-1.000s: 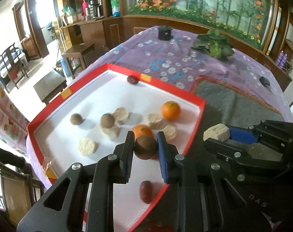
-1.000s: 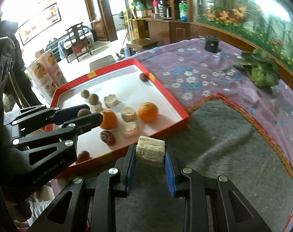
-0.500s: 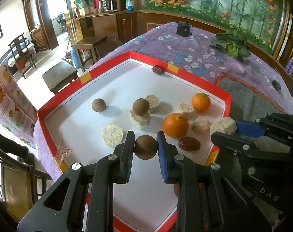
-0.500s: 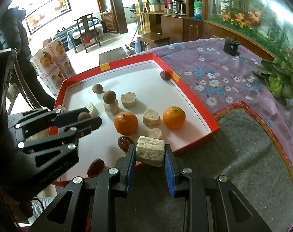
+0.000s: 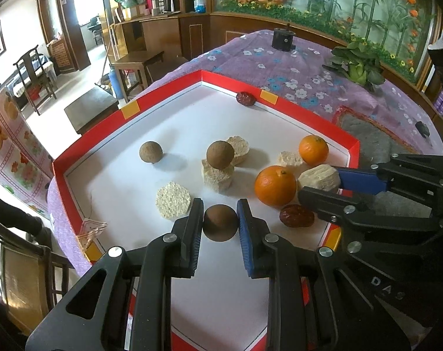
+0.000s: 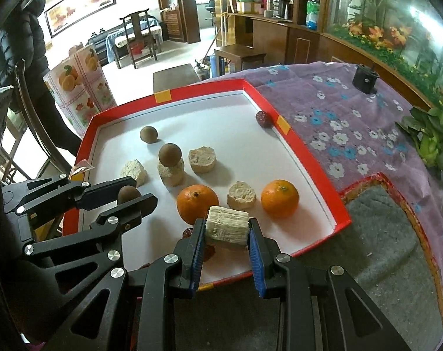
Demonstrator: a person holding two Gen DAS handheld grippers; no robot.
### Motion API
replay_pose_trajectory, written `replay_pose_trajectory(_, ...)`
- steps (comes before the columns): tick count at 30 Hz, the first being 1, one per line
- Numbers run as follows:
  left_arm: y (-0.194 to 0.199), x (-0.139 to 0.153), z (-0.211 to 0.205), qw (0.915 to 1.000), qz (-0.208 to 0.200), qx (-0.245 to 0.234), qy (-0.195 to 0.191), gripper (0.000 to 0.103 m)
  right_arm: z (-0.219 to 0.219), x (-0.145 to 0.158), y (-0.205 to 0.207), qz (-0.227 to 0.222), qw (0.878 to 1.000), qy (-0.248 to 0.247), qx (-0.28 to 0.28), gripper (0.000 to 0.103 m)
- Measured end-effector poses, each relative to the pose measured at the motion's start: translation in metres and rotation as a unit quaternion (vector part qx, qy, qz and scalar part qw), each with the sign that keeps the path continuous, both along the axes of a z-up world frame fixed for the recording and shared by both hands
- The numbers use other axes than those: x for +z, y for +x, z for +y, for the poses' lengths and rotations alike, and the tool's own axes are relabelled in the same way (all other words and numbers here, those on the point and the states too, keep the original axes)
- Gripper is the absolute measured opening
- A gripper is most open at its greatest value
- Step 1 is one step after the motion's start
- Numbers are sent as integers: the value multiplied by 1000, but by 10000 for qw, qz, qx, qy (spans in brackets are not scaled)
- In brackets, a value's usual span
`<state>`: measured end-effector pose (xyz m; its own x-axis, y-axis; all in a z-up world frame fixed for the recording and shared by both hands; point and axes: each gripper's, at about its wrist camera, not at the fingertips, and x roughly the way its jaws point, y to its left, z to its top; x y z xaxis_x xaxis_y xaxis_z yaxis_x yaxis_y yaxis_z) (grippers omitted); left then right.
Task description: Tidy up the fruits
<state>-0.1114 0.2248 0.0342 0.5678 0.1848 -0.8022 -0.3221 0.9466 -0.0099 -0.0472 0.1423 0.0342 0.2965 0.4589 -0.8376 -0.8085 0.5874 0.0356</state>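
Gripping: left gripper (image 5: 220, 224) fingers clamp brown ball (image 5: 220, 223) | right gripper (image 6: 225, 231) clamps pale block (image 6: 226, 225) | right view alone: dark-coated person (image 6: 15, 49).

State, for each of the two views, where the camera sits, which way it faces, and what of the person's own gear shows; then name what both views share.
Left wrist: sits on the left gripper, looking down over the red tray; its fingers clamp a brown ball; the right gripper enters at right.
Right wrist: sits on the right gripper, facing the tray from the grey mat side; it clamps a pale block; the left gripper enters at left.
Shared: tray, both oranges, purple cloth.
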Motion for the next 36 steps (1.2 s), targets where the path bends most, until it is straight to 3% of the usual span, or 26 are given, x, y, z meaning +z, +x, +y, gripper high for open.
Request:
replay_pose_trajectory(11,3,-7,3,9999,108,126,37,23,5,0,4,53,9999,122,48,27)
replay_pose_trajectory(24,4,-13,0,9994,208,195,171,24,-14,6,6,278,9986,451,-69,36)
replay_pose_trajectory(25,4,-13,1,9995,211,200,149,30,-15,7,5,259,9986,465,-72,37)
replay_pose_trajectory(26,4,-13,1,9995,205,208,106,44,-17,8,4,231,9986,470,-83,38)
replay_pose_trajectory(28,2,-11,2,9996,132,228,64,61,-20,9,3,182,9987,462,-127,39)
replay_pose_trajectory(36,-6,5,-9,9983,-161,280,477,62,-43,16,-8,-254,9964,582,-556,39)
